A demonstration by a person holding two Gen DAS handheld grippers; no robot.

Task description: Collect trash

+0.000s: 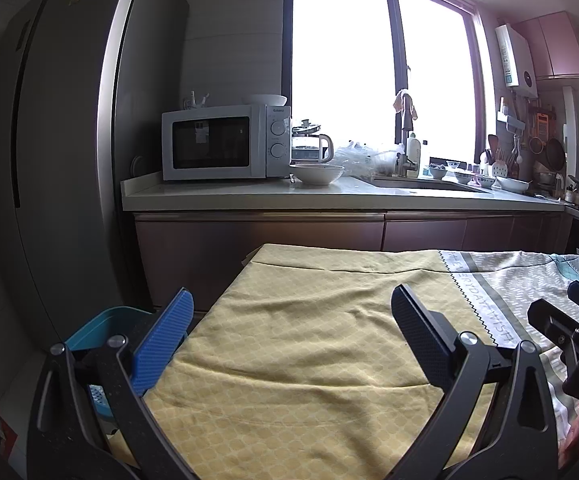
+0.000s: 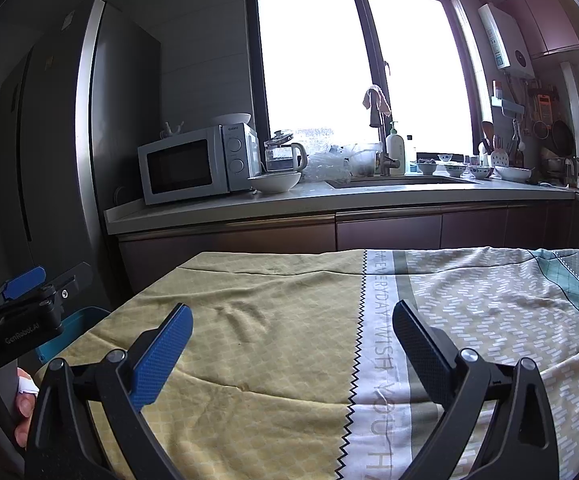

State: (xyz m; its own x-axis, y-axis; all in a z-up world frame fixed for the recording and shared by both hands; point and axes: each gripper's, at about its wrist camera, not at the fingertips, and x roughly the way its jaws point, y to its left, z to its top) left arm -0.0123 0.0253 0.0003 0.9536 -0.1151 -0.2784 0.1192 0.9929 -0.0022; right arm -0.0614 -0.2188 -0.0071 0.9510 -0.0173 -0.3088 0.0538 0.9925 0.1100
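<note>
Both the left gripper (image 1: 291,306) and right gripper (image 2: 292,322) hover wide open and empty above the bare yellow-and-patterned tablecloth (image 2: 289,344), a blue bin (image 1: 101,328) just beyond its left edge, no trash visible.

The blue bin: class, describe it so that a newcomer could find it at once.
Start at the table under the yellow cloth. Look off its left edge, toward the tall grey fridge. There, lower than the tabletop, stands the blue bin, the only bright blue container beside the table.
</note>
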